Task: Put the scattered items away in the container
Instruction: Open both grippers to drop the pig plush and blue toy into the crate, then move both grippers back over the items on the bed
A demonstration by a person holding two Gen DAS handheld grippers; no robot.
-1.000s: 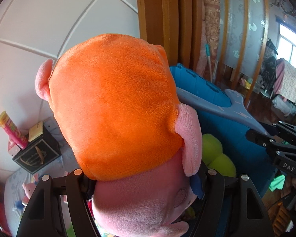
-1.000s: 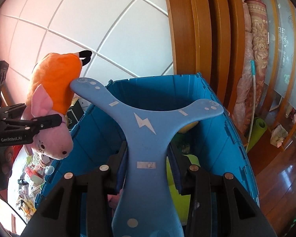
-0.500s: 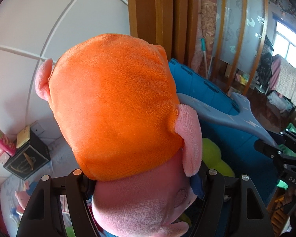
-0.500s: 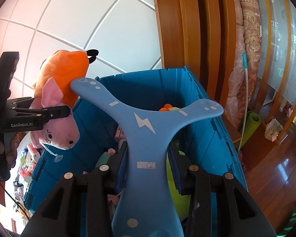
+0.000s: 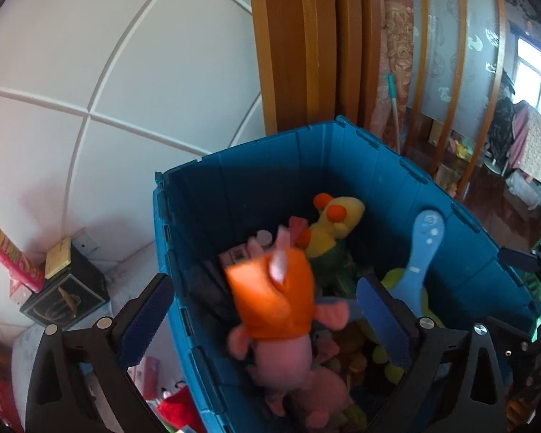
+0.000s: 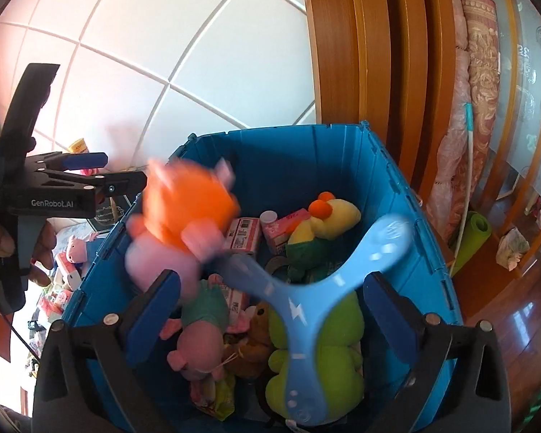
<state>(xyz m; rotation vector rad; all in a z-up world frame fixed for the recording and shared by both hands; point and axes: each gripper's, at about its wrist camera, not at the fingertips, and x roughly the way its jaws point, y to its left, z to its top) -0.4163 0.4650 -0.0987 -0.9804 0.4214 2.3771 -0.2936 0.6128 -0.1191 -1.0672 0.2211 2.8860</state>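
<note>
1. Tools: left tool (image 5: pixel 263 319) and right tool (image 6: pixel 270 306) both gape wide, gripping nothing.
2. Pig plush (image 6: pixel 184 223), soft and light, blurs over the blue bin (image 6: pixel 396 187) at ten o'clock; squeeze its body.
3. Boomerang (image 6: pixel 306 310), stiff and light, blurs at the bin's centre; pinch one arm.

Was a lived-in home: polished wood floor (image 6: pixel 515 328), rolled carpet (image 6: pixel 481 72), white tiled wall (image 5: pixel 126 72), blue toy bin (image 6: pixel 407 216) holding plush toys (image 6: pixel 328 216), window (image 5: pixel 537 72).
</note>
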